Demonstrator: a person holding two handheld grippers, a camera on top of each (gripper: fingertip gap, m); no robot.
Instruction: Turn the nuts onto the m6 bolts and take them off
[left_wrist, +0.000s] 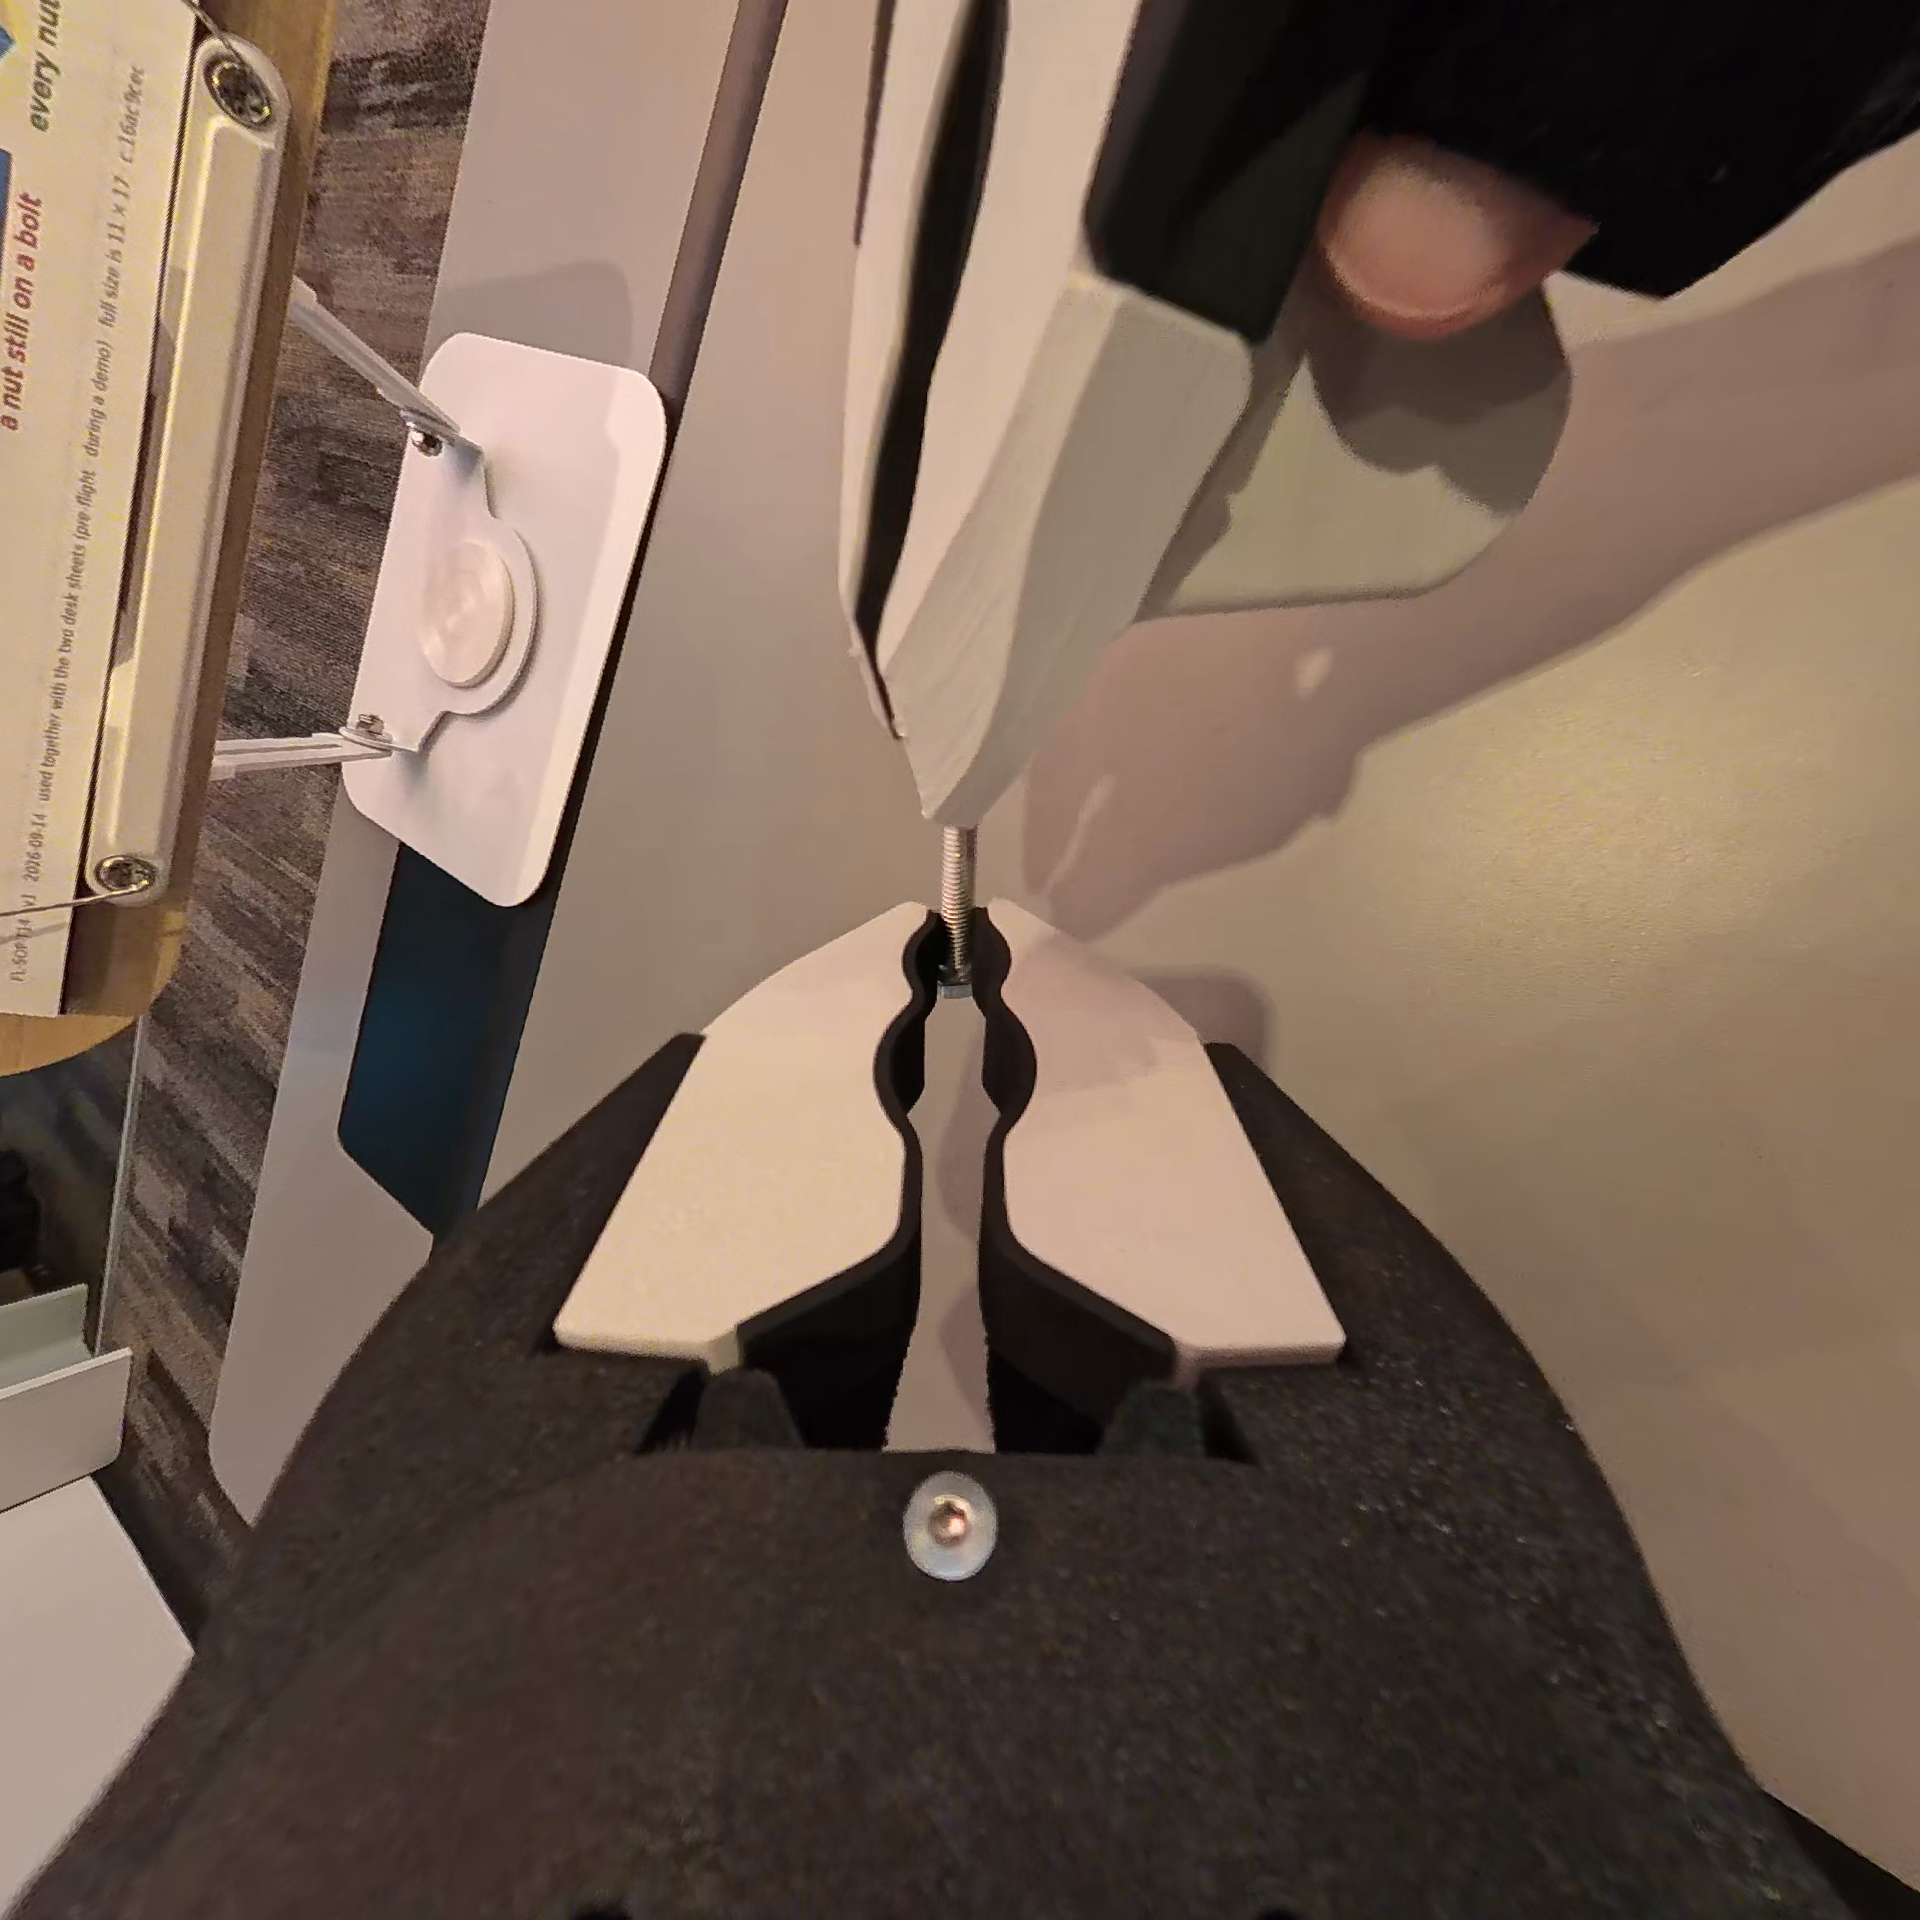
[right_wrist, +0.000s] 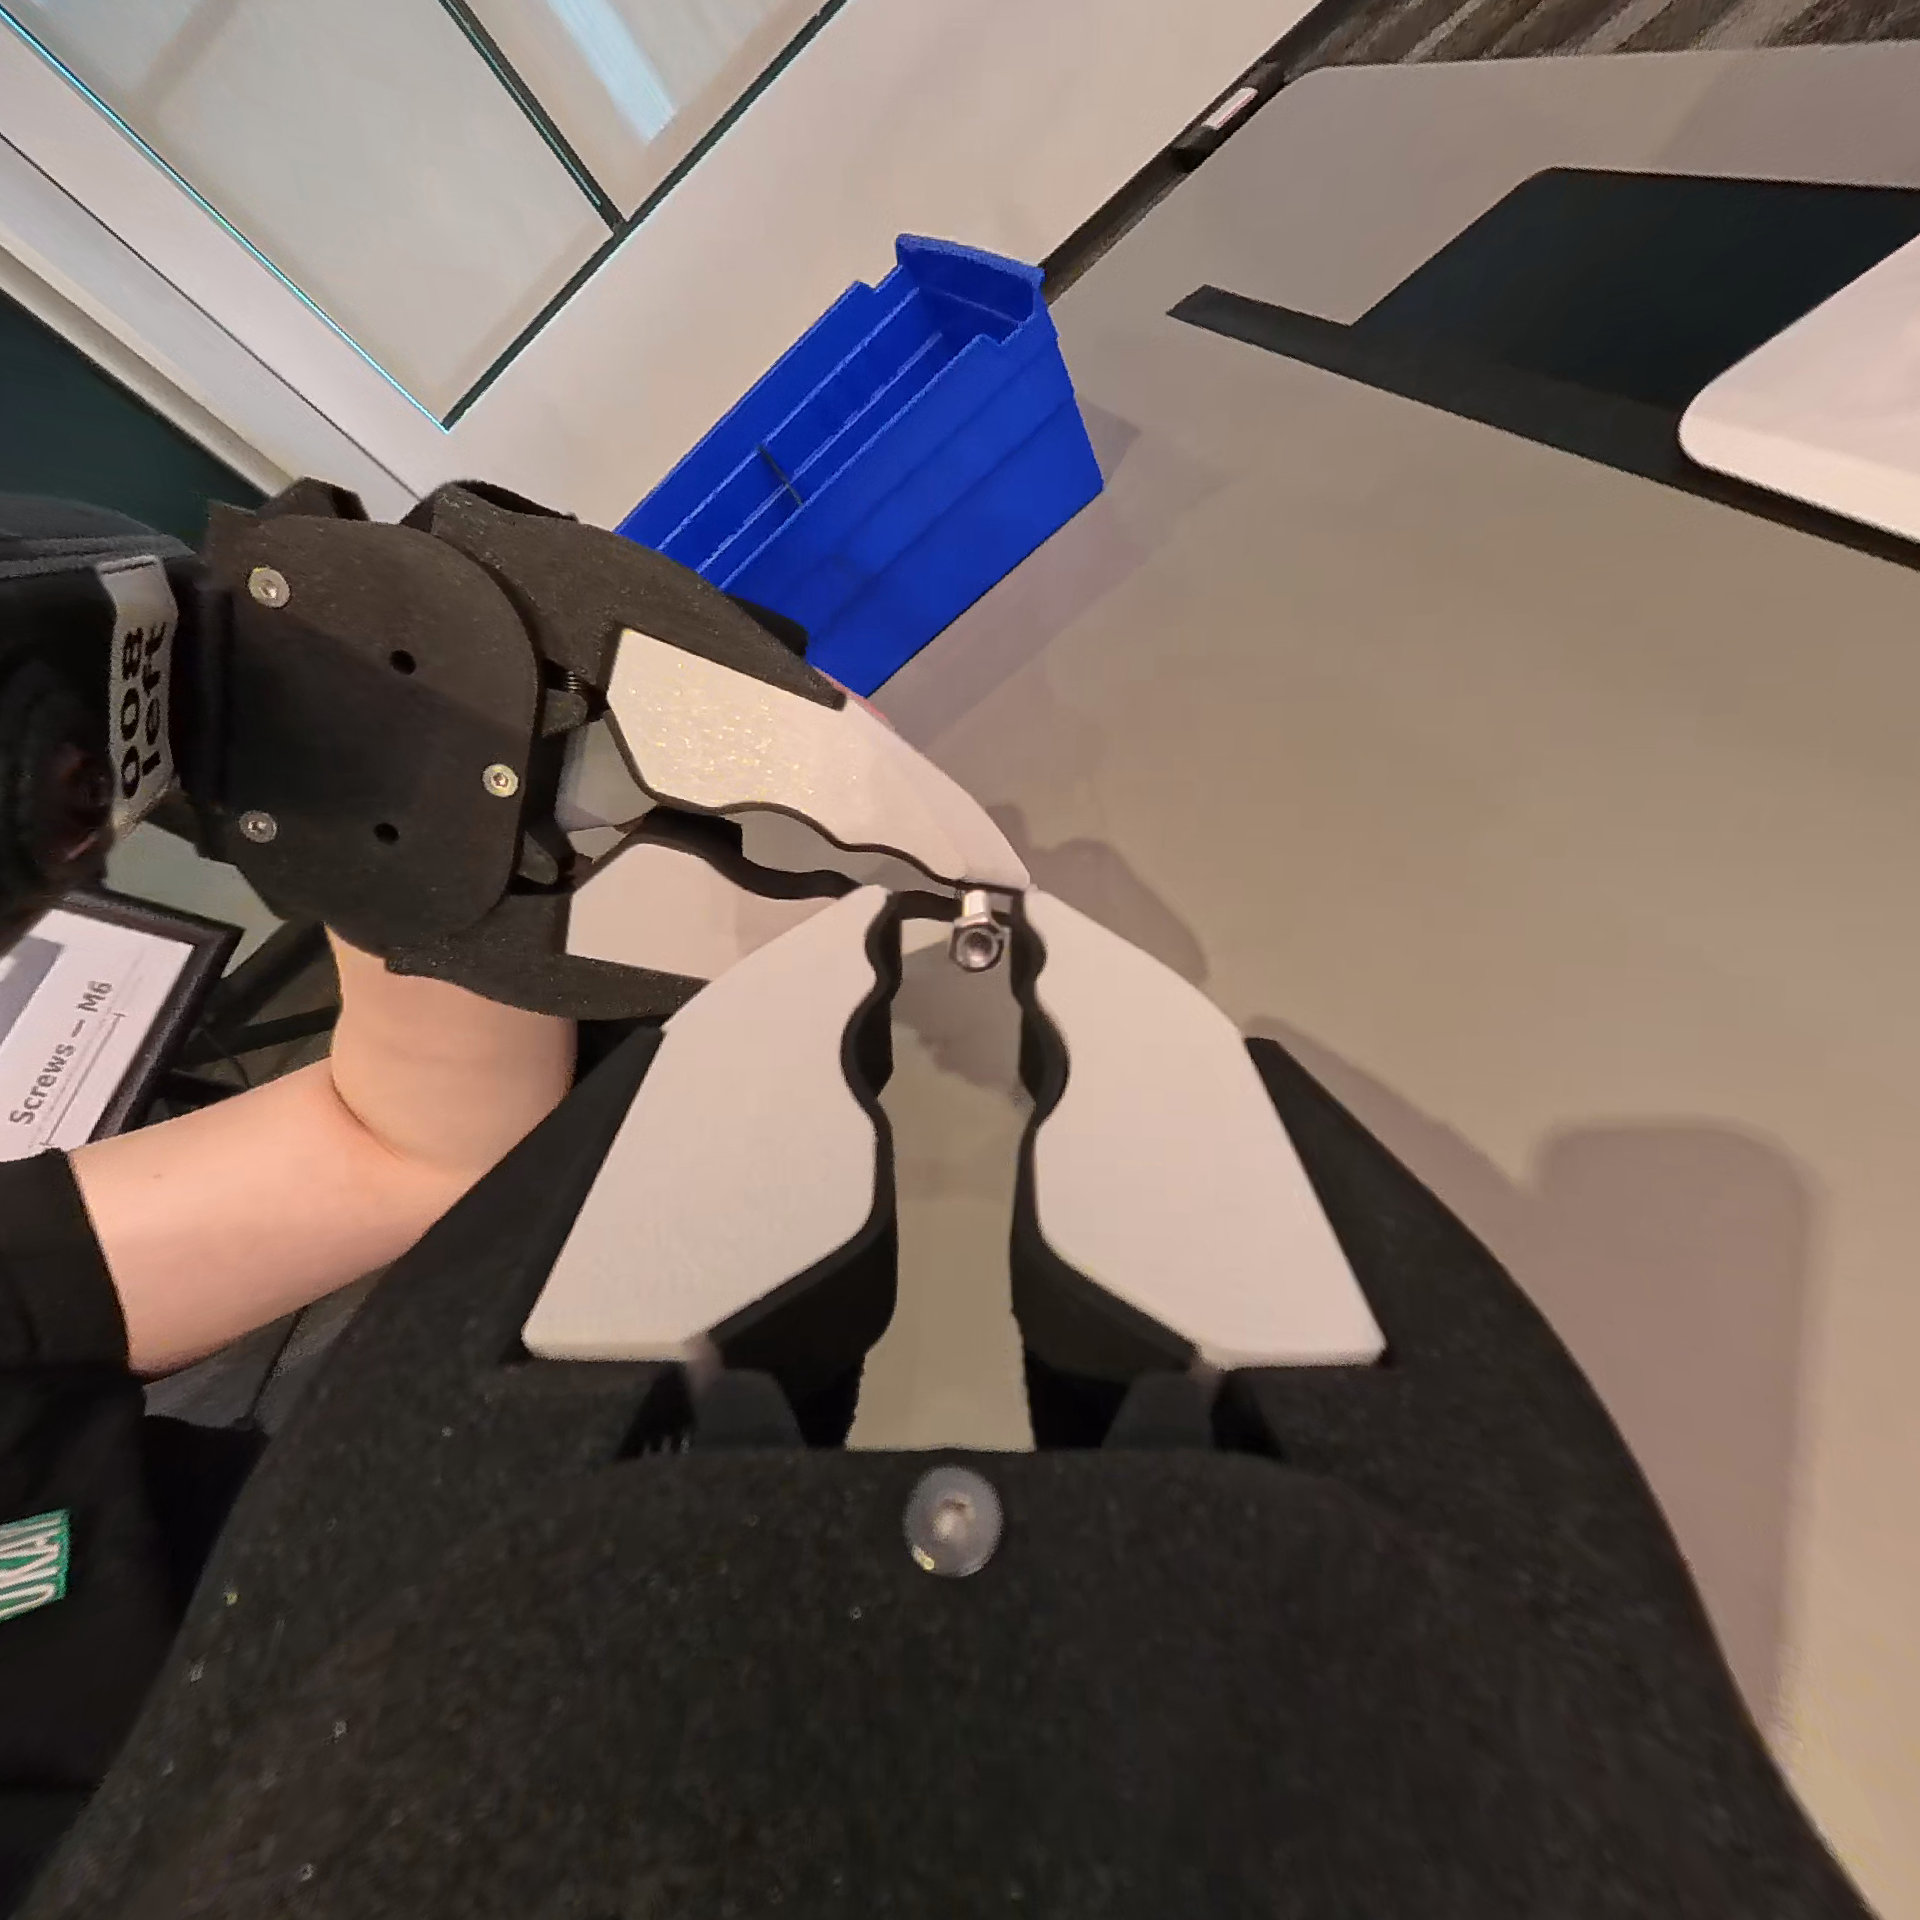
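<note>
A thin threaded bolt (left_wrist: 951, 883) runs from my left gripper (left_wrist: 951, 920) up to the tip of my right gripper (left_wrist: 925, 779), which comes down from above. My left gripper is shut on a small grey nut (left_wrist: 951, 982) on the bolt, pinched in the first notch of its pads. In the right wrist view the bolt's socket head (right_wrist: 977, 940) faces the camera between the tips of my right gripper (right_wrist: 956, 904). It lies against the right fingertip (right_wrist: 1039, 935) with a gap on its other side, so these jaws stand partly open. My left gripper (right_wrist: 997, 888) reaches in from the left, tips closed just behind the head.
A blue plastic bin (right_wrist: 883, 468) lies on the grey table (right_wrist: 1455, 831) beyond the grippers. A dark mat (right_wrist: 1662, 260) and a white tray (right_wrist: 1818, 436) are at the far right. A printed sheet on a wooden board (left_wrist: 104, 520) and a white bracket plate (left_wrist: 509, 623) are at the left.
</note>
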